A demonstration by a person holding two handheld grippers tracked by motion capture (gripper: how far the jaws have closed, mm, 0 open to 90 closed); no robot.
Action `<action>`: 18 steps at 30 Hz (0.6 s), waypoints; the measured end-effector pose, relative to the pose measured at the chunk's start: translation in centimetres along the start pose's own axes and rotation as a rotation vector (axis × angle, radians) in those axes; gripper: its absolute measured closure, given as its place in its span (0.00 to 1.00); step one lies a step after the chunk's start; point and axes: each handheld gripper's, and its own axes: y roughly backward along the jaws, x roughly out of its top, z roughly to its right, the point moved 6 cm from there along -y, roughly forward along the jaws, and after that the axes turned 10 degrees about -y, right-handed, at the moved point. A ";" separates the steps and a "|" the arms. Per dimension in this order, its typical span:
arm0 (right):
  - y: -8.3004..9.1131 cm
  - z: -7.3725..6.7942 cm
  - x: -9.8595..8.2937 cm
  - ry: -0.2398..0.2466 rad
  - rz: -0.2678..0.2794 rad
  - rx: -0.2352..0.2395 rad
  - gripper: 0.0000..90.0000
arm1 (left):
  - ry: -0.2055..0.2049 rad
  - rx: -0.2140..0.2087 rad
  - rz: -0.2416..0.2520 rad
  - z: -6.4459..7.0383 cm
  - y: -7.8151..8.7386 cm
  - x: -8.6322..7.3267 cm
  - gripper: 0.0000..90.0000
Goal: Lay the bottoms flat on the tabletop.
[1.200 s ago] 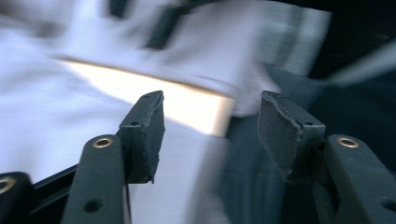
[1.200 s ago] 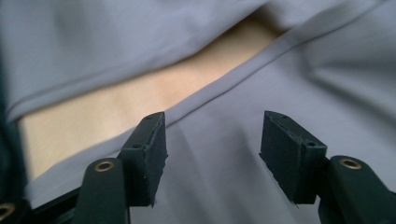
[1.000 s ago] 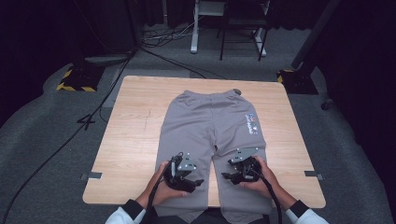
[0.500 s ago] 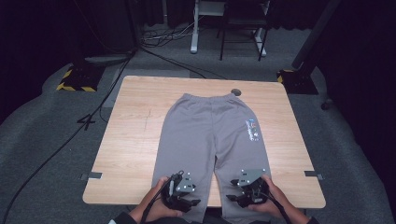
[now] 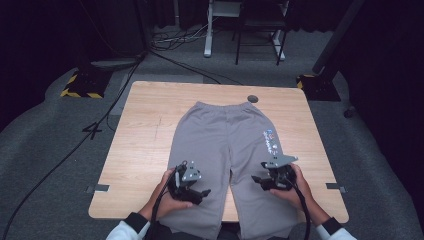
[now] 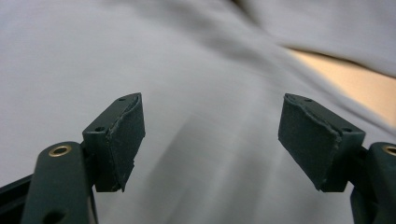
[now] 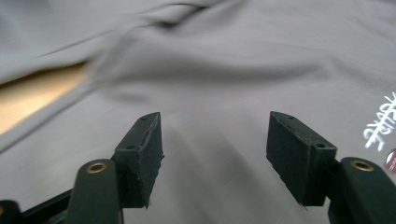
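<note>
The grey sweatpants [image 5: 225, 145] lay flat on the wooden table [image 5: 145, 130], waistband at the far side, leg ends hanging off the near edge. The left gripper [image 5: 197, 192] hovered over one leg, the right gripper [image 5: 257, 180] over the other — both jaws spread wide, gripping nothing.

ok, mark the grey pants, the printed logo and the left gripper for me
grey pants [image 5: 220, 135]: high view, upper part below the waistband.
printed logo [image 5: 270, 141]: high view, middle of the print on one leg.
left gripper [image 5: 201, 194]: high view, midway between its open jaw tips, over the other leg.
</note>
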 end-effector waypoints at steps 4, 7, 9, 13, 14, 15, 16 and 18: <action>-2.0 0.6 0.3 -0.031 -0.023 0.012 0.38 | 0.037 0.020 -0.024 -1.6 -1.5 -0.7 0.25; -1.8 -0.3 0.1 -0.008 -0.039 0.043 0.38 | 0.017 0.016 -0.016 -1.3 -1.1 -1.1 0.25; -1.3 -1.2 -0.6 0.002 -0.040 0.085 0.38 | 0.007 -0.001 -0.012 -1.0 -0.6 -1.6 0.25; 0.1 -2.6 -2.3 0.032 -0.046 0.120 0.37 | 0.002 0.002 -0.010 -0.9 1.0 -3.2 0.25; 0.4 -2.8 -2.6 0.038 -0.047 0.126 0.37 | 0.007 0.008 -0.011 -0.9 1.5 -3.6 0.25; 0.9 -3.1 -3.1 0.047 -0.052 0.134 0.36 | 0.015 0.009 -0.011 -0.9 1.9 -4.1 0.25; 1.3 -3.2 -3.5 0.054 -0.057 0.137 0.35 | 0.016 0.011 -0.011 -0.9 2.2 -4.5 0.25; 2.0 -3.3 -4.2 0.060 -0.069 0.137 0.32 | 0.028 0.021 -0.013 -0.8 2.8 -5.1 0.24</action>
